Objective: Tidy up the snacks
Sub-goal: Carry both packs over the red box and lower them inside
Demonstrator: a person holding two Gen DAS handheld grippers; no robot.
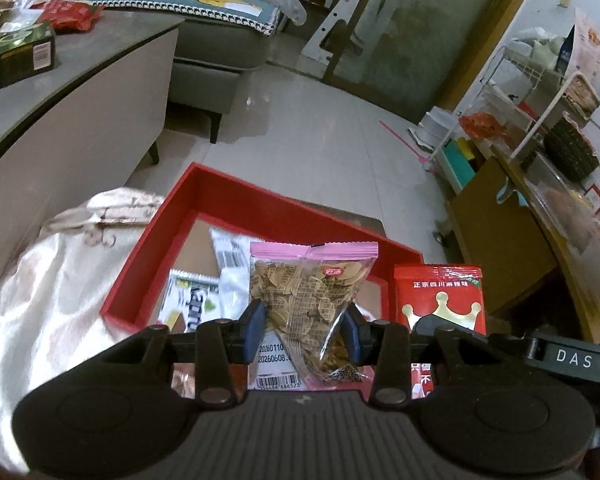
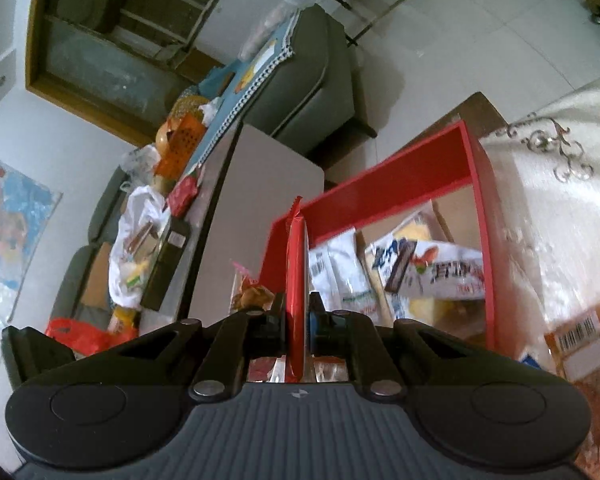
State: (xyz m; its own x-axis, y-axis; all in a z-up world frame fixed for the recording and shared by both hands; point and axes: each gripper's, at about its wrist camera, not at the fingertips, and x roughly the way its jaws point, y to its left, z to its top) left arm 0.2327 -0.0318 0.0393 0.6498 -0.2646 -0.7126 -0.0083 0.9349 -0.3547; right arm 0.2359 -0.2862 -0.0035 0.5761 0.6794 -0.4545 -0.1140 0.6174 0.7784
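My left gripper (image 1: 304, 330) is shut on a clear packet with a pink top (image 1: 312, 280), full of tan seeds, held upright over the near side of the red box (image 1: 228, 204). To its right a red packet with a gold crown (image 1: 438, 292) stands upright too. In the right wrist view that red packet (image 2: 296, 264) shows edge-on, and my right gripper (image 2: 298, 312) is shut on it just left of the red box (image 2: 380, 184). White snack packets (image 2: 432, 272) lie inside the box. The pink-topped packet (image 2: 248, 292) shows at the left of the fingers.
A white embroidered cloth (image 1: 60, 280) lies beside the box. A grey low table (image 1: 80, 72) at the left carries a green carton (image 1: 16, 56) and red packets. A grey sofa (image 1: 220, 40) stands behind. A white wire rack (image 1: 540, 100) and a cardboard box (image 1: 500, 240) are at the right.
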